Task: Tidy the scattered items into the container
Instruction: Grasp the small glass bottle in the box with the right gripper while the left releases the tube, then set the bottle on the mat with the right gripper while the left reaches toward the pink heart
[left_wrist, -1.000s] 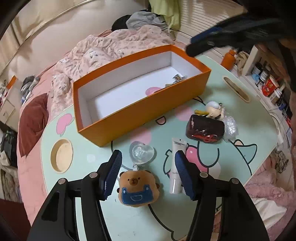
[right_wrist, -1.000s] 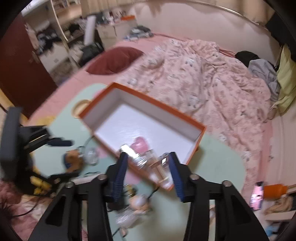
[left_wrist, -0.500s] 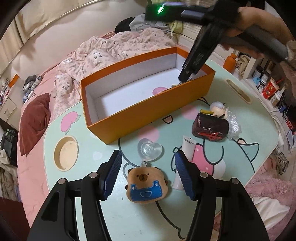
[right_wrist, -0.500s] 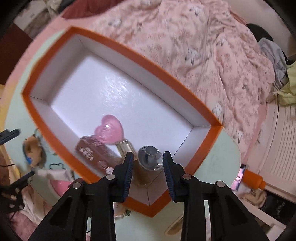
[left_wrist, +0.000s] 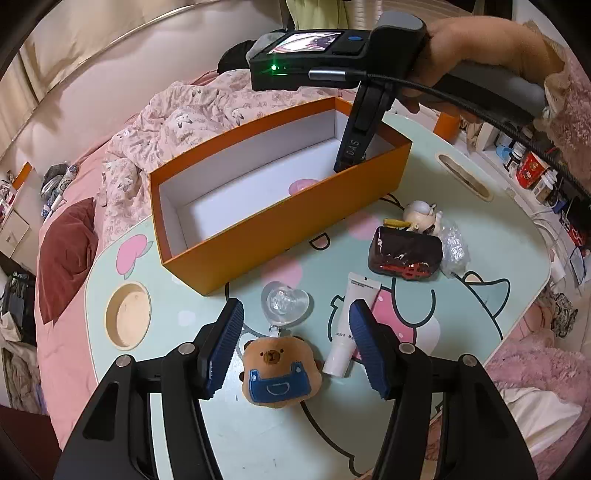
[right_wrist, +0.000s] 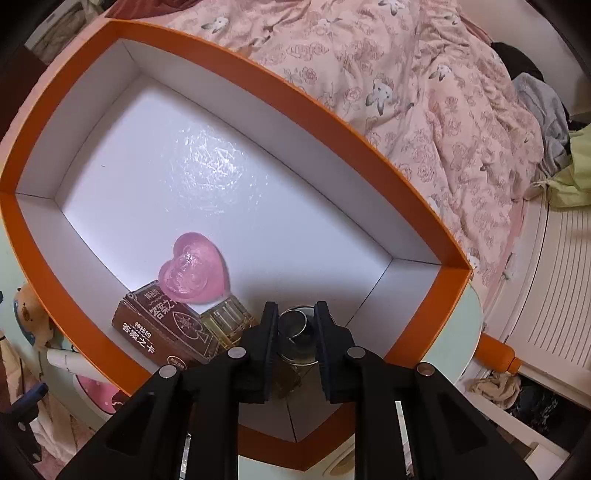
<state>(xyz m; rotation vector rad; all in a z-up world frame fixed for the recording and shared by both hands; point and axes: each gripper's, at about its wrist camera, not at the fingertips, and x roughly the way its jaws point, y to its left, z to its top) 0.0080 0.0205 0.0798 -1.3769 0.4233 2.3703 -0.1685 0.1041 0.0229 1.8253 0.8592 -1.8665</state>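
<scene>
My right gripper (right_wrist: 295, 332) has come down over the last second from above the table into the near right corner of the orange box (left_wrist: 295, 236). It is closed on a small glass bottle with a round silver cap (right_wrist: 295, 326), which sits between the pads, low against the box floor. A second ago that bottle was still above the rim; now it is as good as delivered, and I judge that releasing it is all this item needs.

Already lying in the box are a pink heart-shaped piece (right_wrist: 194, 269), a brown card box (right_wrist: 162, 326) beneath its edge and a clear yellowish glass bottle (right_wrist: 225, 321) just beside my left pad.

My left gripper (left_wrist: 295, 341) has eased back and lifted a little, so more of the table (left_wrist: 480, 236) shows. Its jaws stand wide apart and hold nothing, with the bear plush keychain (left_wrist: 279, 373) between them and below.

Left outside the box are the bear, a clear heart charm (left_wrist: 284, 301) on its ring, a white tube (left_wrist: 351, 325), a dark red pouch (left_wrist: 404, 254), a small figurine (left_wrist: 421, 214) and a crumpled clear wrapper (left_wrist: 456, 251).

As for writing, the card box bears Chinese characters, "神秘的" and "答案之卡". The right gripper's finger reads "DAS" in the left view. Print on the tube is too small to read.
</scene>
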